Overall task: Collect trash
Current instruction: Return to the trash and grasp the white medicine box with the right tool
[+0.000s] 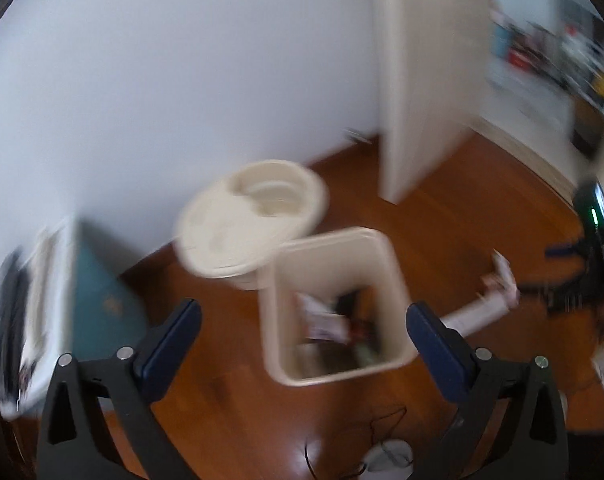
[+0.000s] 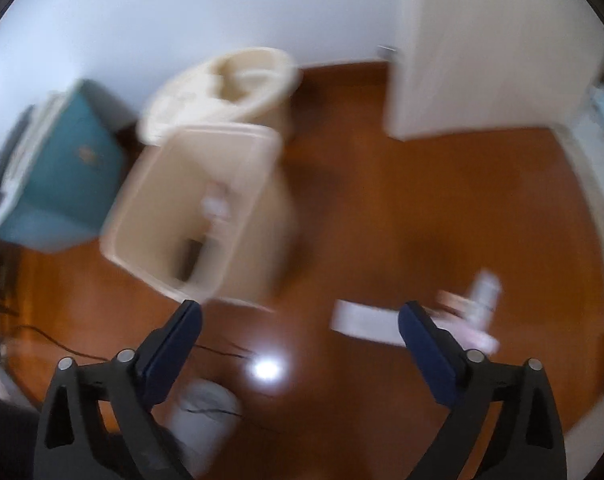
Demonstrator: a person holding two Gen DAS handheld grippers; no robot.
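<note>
A cream rectangular trash bin [image 1: 286, 292] stands open on the wooden floor with several pieces of trash inside; it also shows in the right wrist view [image 2: 154, 208]. A white tube-like piece of trash [image 1: 478, 312] and a small pink-white wrapper [image 1: 502, 276] lie on the floor right of the bin; both show blurred in the right wrist view as the tube [image 2: 362, 320] and wrapper [image 2: 478, 300]. My left gripper [image 1: 304, 322] is open and empty above the bin. My right gripper [image 2: 300, 320] is open and empty above the floor, the tube just beyond its right finger.
A cream round lidded container [image 1: 250, 216] stands behind the bin against the white wall. A teal box [image 1: 102, 292] sits left. A white door [image 1: 414, 80] stands open at right. A cable and a white object [image 1: 386, 452] lie on the floor near me.
</note>
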